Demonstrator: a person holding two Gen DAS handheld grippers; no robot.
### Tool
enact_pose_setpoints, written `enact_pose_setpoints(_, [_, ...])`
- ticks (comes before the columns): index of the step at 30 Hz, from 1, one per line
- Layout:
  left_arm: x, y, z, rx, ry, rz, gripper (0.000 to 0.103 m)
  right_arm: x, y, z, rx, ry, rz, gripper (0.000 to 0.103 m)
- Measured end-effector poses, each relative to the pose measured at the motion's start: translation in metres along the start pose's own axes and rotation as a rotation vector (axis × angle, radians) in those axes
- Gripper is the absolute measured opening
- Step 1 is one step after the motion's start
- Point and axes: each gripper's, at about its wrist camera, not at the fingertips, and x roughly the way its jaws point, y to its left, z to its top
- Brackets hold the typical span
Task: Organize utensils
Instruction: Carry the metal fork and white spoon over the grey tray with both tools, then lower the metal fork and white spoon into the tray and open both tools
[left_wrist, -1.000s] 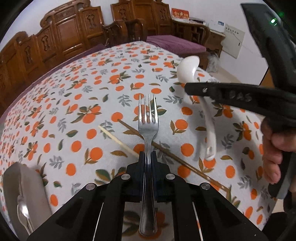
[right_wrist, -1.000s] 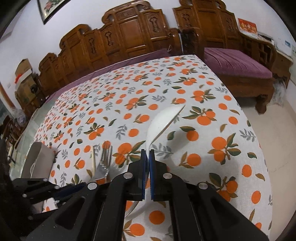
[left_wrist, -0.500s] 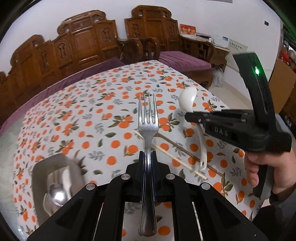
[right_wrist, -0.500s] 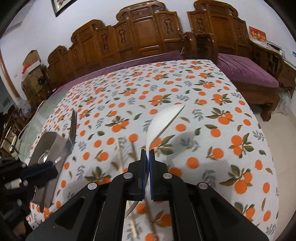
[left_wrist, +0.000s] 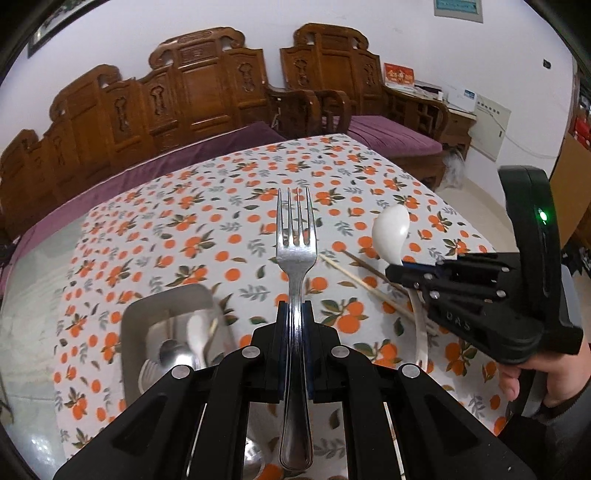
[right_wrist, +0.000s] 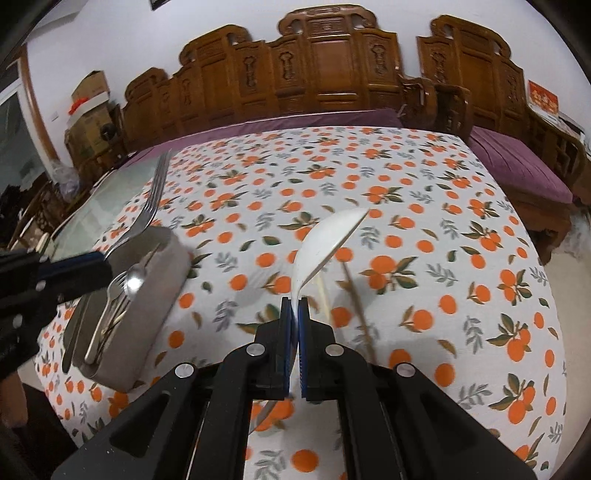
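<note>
My left gripper (left_wrist: 294, 314) is shut on a steel fork (left_wrist: 295, 236), held up above the table with tines pointing away; the fork also shows in the right wrist view (right_wrist: 147, 210). My right gripper (right_wrist: 294, 310) is shut on a white ceramic spoon (right_wrist: 325, 240), lifted off the cloth; the spoon shows in the left wrist view (left_wrist: 391, 229). A grey metal tray (left_wrist: 136, 321) with several steel utensils lies at lower left; in the right wrist view the tray (right_wrist: 162, 280) sits under the fork. Two chopsticks (left_wrist: 358, 280) lie on the cloth.
The table carries an orange-print cloth (right_wrist: 406, 184). Carved wooden benches (right_wrist: 332, 62) with purple cushions stand behind it. The table's right edge (right_wrist: 546, 258) drops to a pale floor. Bare glass tabletop (right_wrist: 96, 206) shows at the left.
Both grippers rose higher above the table with fork and spoon. The tray has come further into view under the left gripper, and the chopsticks stay on the cloth.
</note>
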Motion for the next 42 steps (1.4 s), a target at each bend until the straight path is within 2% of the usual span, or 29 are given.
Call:
enact_pose_setpoints(11, [-0.007,0.037,-0.016,-0.044,0.006,0.039,0.006,-0.005,0.049,0.0,-0.095,-0.011,0.057,0.004])
enact_pose_setpoints(24, [0.017,0.095,-0.054,-0.143,0.054,0.078,0.006,-0.004,0.084,0.002,-0.168,-0.013,0.11,0.004])
enact_pose_setpoints(42, [0.043,0.118,-0.083,-0.181,0.122,0.116,0.006,0.004,0.109,0.002,-0.221,-0.006,0.143,0.004])
